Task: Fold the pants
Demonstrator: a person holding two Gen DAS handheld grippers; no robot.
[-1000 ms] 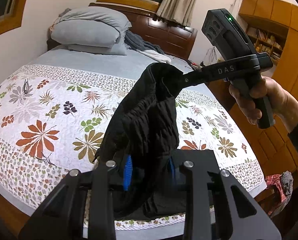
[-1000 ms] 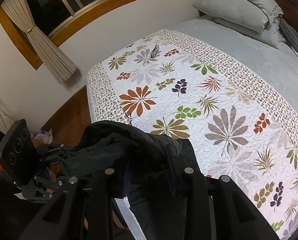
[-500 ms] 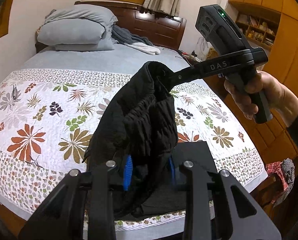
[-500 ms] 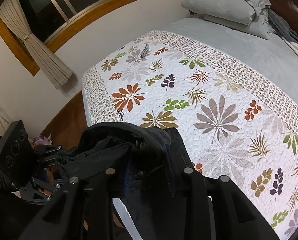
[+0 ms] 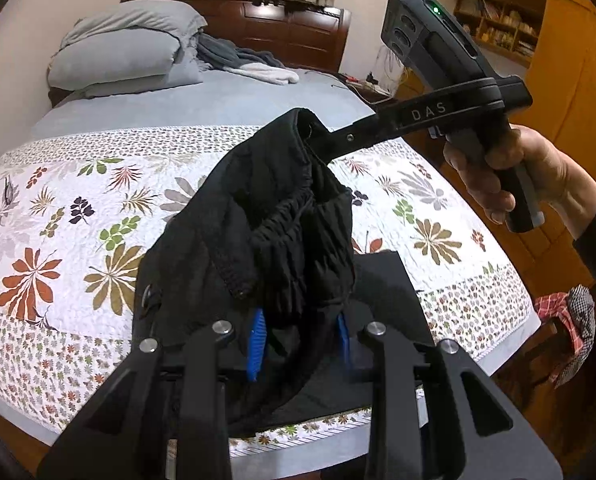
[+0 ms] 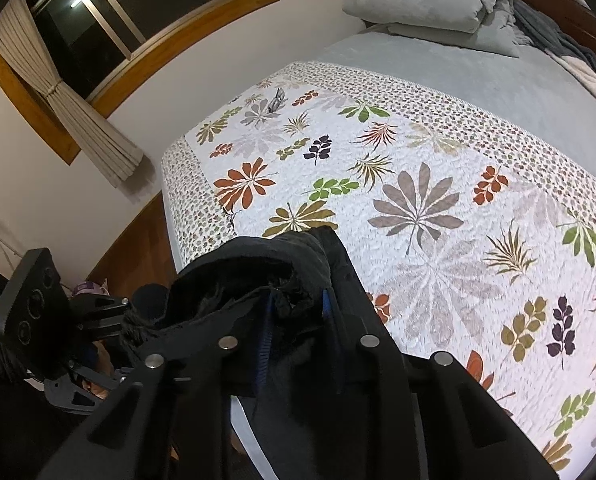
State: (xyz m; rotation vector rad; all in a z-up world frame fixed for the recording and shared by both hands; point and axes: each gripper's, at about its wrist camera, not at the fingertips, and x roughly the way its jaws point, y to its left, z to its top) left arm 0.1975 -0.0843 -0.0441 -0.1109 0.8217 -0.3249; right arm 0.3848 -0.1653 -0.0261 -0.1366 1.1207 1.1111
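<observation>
The left gripper (image 5: 300, 342) pinches bunched black pants (image 5: 281, 232) between its blue pads, at six o'clock. The fabric is thick, crumpled, its gathered waistband sagging between both tools above the leaf-print quilt (image 5: 77, 208). At one o'clock the right gripper (image 5: 318, 136), whose jaws have just been closing, clamps the waistband's far end. Beyond lie grey pillows (image 5: 129, 52).
</observation>
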